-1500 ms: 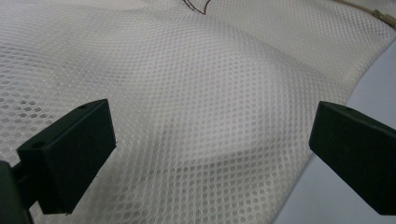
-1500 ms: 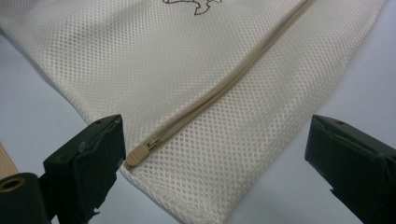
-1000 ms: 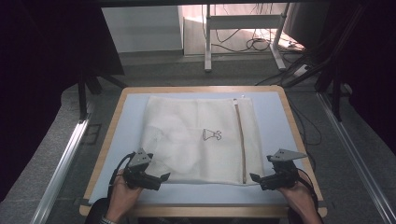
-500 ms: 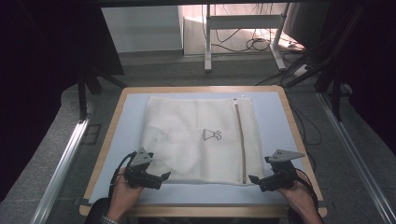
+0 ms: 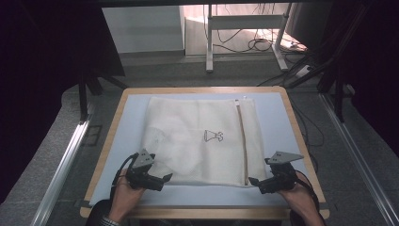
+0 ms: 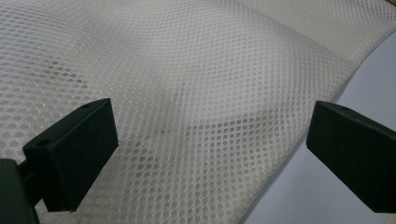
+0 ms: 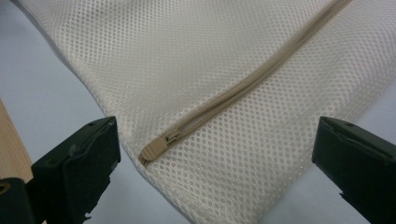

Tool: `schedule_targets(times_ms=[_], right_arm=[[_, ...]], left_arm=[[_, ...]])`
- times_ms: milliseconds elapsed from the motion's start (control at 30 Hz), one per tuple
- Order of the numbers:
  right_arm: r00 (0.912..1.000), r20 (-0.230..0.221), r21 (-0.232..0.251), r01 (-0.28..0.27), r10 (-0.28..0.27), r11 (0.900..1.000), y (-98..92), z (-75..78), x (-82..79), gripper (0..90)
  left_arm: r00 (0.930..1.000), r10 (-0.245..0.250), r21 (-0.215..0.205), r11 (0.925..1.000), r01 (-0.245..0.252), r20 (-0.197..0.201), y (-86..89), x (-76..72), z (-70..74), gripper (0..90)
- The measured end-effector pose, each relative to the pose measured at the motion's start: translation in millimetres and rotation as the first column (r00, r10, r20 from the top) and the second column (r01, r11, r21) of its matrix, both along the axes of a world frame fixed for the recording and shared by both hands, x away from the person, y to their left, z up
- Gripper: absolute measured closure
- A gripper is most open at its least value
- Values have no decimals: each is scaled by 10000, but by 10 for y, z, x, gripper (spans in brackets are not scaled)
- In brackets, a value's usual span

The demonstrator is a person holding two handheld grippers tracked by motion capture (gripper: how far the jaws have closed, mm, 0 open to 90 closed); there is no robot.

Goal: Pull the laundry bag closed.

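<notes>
High view: the mesh bag (image 5: pixel 202 141) lies flat on the blue mat (image 5: pixel 277 117), your left gripper (image 5: pixel 157 181) at its near left corner and your right gripper (image 5: pixel 256 182) at the near right, by the zipper (image 5: pixel 243 141). Left gripper view: jaws wide open, holding nothing, over soft, light, limp cream mesh, so pinch the hem, not the middle. Right gripper view: jaws equally wide and empty around the zipper pull (image 7: pixel 156 148), the firmest spot to grab.

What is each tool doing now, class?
Left tool: open, over the mesh bag, holding nothing.
Right tool: open, at the zip pull, holding nothing.
</notes>
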State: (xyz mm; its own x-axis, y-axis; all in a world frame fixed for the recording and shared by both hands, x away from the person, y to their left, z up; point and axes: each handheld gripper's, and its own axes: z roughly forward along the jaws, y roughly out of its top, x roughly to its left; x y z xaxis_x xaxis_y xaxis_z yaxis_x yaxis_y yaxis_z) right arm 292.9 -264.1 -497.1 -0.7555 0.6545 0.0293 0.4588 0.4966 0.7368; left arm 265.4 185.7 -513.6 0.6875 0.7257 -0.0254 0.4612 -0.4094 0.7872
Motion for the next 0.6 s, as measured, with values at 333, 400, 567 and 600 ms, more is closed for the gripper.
schedule_targets(times_ms=[333, 400, 567, 600], right_arm=[[9995, -76, 99, 302, -302, 9995, 56, -8, 7, 13], [9997, -2, -166, 259, -259, 9995, 78, -1, 0, 26], [10000, -59, -671, 41, -45, 9977, 136, -3, -17, 41], [10000, -62, -795, 2, -7, 9968, 151, -6, -22, 46]], left_arm=[[10000, -81, 93, 9999, 81, 33, -17, -3, -3, 18], [9999, -100, 100, 9999, 100, 21, -19, -1, -4, 18], [9999, -134, 132, 9998, 134, 23, -28, -3, -5, 18], [9999, -135, 130, 9998, 135, 27, -29, -3, -5, 18]])
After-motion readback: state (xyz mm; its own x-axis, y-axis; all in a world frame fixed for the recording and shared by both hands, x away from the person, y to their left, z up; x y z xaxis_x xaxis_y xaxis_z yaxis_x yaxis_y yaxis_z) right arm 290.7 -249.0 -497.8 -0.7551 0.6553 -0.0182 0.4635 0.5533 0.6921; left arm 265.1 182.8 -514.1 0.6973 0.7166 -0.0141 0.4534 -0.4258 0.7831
